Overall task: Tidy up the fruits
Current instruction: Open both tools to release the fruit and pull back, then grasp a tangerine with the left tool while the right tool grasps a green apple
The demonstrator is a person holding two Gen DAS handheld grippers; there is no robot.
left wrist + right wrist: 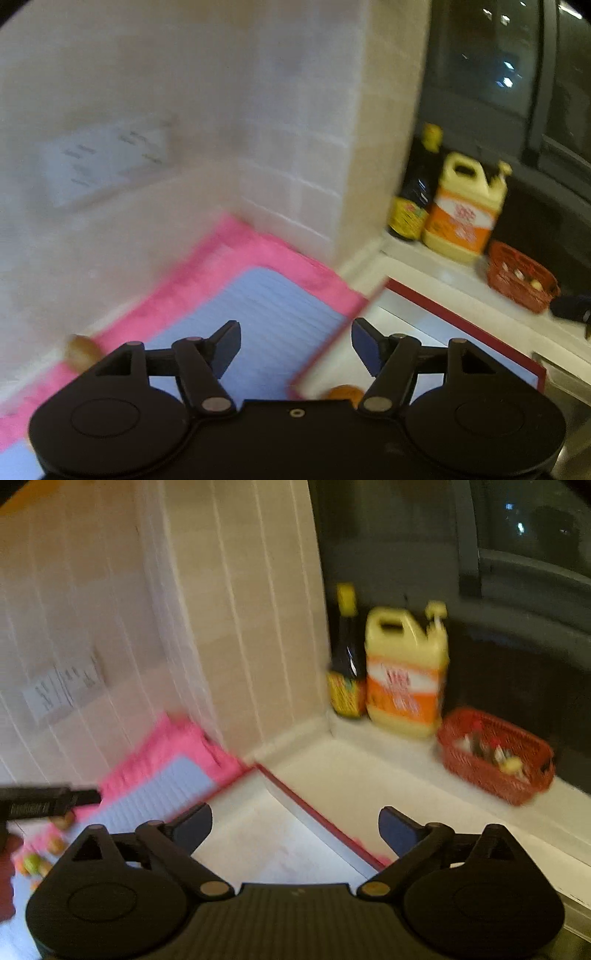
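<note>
Two grippers, left gripper (295, 343) and right gripper (295, 829), stand spread with nothing between; blurred small fruits (40, 856), perhaps, lie near-left on the pink mat (173, 738).

Right gripper (295, 830) jaws apart (empty) above white tray (280, 853).

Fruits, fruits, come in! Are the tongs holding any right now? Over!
Left tongs open, empty. Right tongs open, empty. Small fruits lie on the pink mat, blurred. Nothing between the jaws; bottle, jug and red basket sit far back.
</note>
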